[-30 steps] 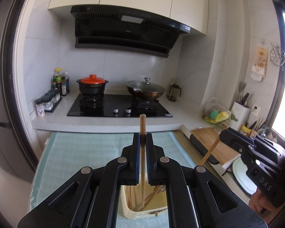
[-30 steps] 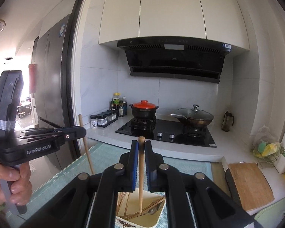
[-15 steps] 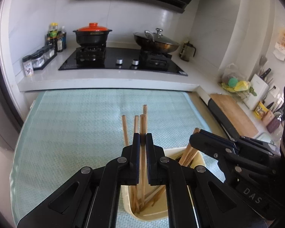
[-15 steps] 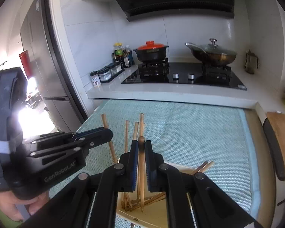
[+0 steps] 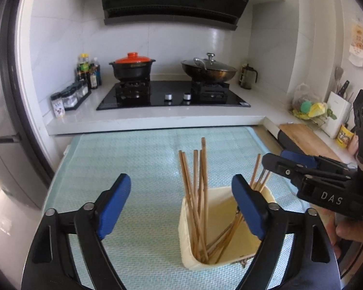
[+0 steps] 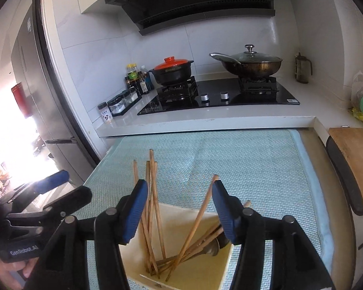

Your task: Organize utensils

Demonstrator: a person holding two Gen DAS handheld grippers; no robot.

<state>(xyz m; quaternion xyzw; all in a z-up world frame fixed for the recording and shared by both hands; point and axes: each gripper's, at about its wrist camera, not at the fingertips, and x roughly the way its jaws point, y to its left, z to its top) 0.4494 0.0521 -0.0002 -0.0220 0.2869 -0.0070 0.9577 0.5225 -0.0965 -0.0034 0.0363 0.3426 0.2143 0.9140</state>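
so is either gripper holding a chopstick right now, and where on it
Nothing is held. The left gripper and the right gripper are both open, fingers spread wide. The chopsticks stand loose in the cream holder.

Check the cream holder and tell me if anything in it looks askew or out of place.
Nothing is spilled or broken. The chopsticks in the cream holder are untidy: one bunch leans at the left wall, while others tilt right and cross them at the bottom. A metal spoon lies low among them.
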